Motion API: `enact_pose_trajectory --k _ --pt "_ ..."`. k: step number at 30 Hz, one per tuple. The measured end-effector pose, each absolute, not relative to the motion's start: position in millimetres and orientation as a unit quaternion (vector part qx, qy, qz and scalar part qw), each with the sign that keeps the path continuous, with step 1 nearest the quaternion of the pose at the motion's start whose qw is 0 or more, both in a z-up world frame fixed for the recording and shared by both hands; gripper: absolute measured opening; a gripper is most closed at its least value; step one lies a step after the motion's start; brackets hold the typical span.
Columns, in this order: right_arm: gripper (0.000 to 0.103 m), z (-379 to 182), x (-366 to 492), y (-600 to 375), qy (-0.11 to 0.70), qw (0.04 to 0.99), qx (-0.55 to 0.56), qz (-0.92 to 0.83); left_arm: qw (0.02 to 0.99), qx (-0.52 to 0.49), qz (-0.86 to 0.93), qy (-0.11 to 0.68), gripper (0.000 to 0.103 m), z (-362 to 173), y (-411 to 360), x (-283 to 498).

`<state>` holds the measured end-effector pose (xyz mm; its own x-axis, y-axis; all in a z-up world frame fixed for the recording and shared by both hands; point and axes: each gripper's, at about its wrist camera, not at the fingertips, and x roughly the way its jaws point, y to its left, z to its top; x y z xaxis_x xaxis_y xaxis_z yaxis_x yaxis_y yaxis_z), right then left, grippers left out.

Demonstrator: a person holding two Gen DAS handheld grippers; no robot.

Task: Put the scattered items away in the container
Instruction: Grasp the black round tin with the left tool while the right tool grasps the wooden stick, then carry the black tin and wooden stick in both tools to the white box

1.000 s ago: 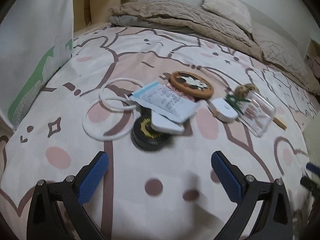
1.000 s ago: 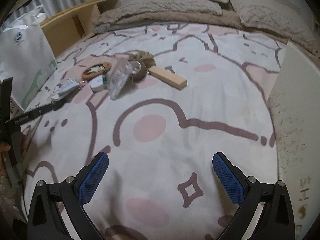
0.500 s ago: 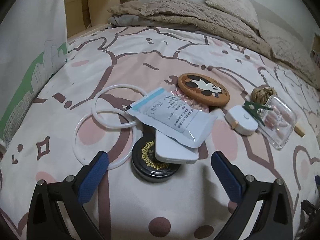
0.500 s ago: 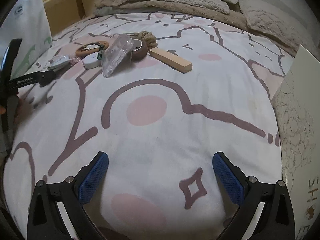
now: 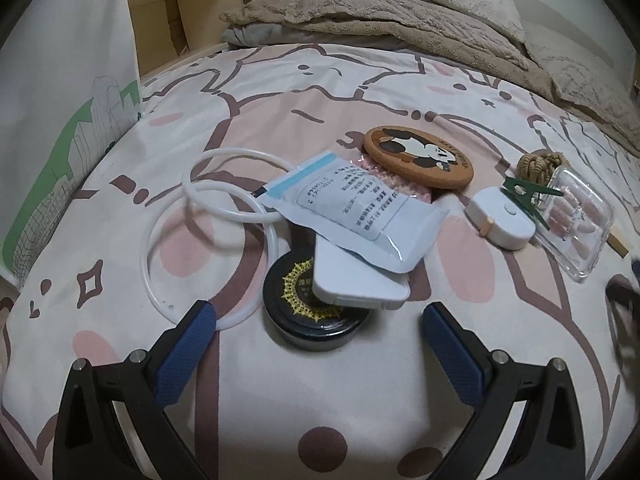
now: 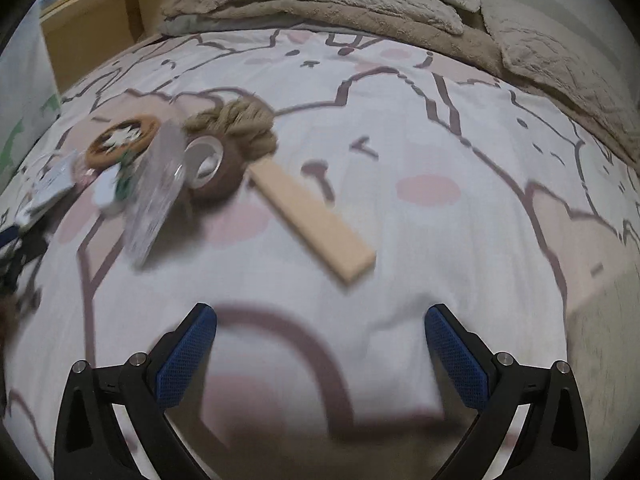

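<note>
My left gripper [image 5: 320, 328] is open and empty, just short of a black round tin [image 5: 292, 304] on the bed. A white flat case [image 5: 360, 284] lies on the tin, and a printed pouch [image 5: 352, 212] lies on the case. White rings [image 5: 224, 188], a panda coaster [image 5: 418, 158], a white tape measure [image 5: 502, 218], a green clip [image 5: 524, 194] and a clear nail box [image 5: 576, 220] lie around them. My right gripper [image 6: 320, 332] is open and empty, near a wooden block [image 6: 312, 216], a tape roll [image 6: 212, 168] and a rope knot [image 6: 240, 128].
A white paper bag with green print [image 5: 60, 128] stands at the left of the bed. A wooden shelf [image 5: 192, 12] and folded beige blankets [image 5: 400, 20] lie at the far end. A pale box edge [image 6: 604, 340] shows at the right in the right wrist view.
Both grippers have moved forward toward the items. The tin now lies close before my left gripper, and the wooden block is much nearer my right gripper. Both stayed open.
</note>
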<state>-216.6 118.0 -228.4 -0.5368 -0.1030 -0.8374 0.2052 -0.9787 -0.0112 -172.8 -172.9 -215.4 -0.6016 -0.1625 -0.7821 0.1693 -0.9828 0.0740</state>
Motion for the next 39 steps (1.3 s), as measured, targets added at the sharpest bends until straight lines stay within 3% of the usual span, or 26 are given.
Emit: enact_pose_trajectory --k 9,12,14,17,18,19,22,26,34,39 --pt "0.103 -230 -263 108 0.071 0.076 0.464 -0.879 0.097 0.428 -0.899 0.002 0.103 -217 -171 -172" --pt "0.102 -233 -264 105 0.079 0.076 0.458 -0.882 0.107 0.419 -0.902 0.006 0.087 -214 -174 -169" --pt "0.095 -232 -261 106 0.076 0.088 0.452 -0.885 0.111 0.411 -0.905 0.016 0.075 -212 -179 -167" --pt "0.074 -229 -254 96 0.095 0.107 0.439 -0.887 0.109 0.406 -0.907 0.023 0.059 -210 -181 -165" --pt "0.062 -228 -249 89 0.109 0.114 0.434 -0.887 0.106 0.406 -0.908 0.022 0.051 -210 -181 -165" --pt "0.047 -227 -244 82 0.129 0.117 0.427 -0.888 0.101 0.406 -0.908 0.021 0.049 -210 -179 -165" --pt "0.02 -229 -226 57 0.193 0.118 0.408 -0.884 0.098 0.408 -0.907 0.025 0.049 -210 -177 -163" --pt "0.019 -232 -207 46 0.228 0.104 0.398 -0.883 0.092 0.413 -0.905 0.048 0.049 -209 -174 -155" --pt "0.019 -226 -164 76 0.127 0.135 0.427 -0.885 0.073 0.43 -0.899 0.047 0.049 -208 -146 -132" --pt "0.019 -224 -134 82 0.107 0.136 0.433 -0.885 0.061 0.436 -0.897 0.044 0.049 -209 -125 -120"
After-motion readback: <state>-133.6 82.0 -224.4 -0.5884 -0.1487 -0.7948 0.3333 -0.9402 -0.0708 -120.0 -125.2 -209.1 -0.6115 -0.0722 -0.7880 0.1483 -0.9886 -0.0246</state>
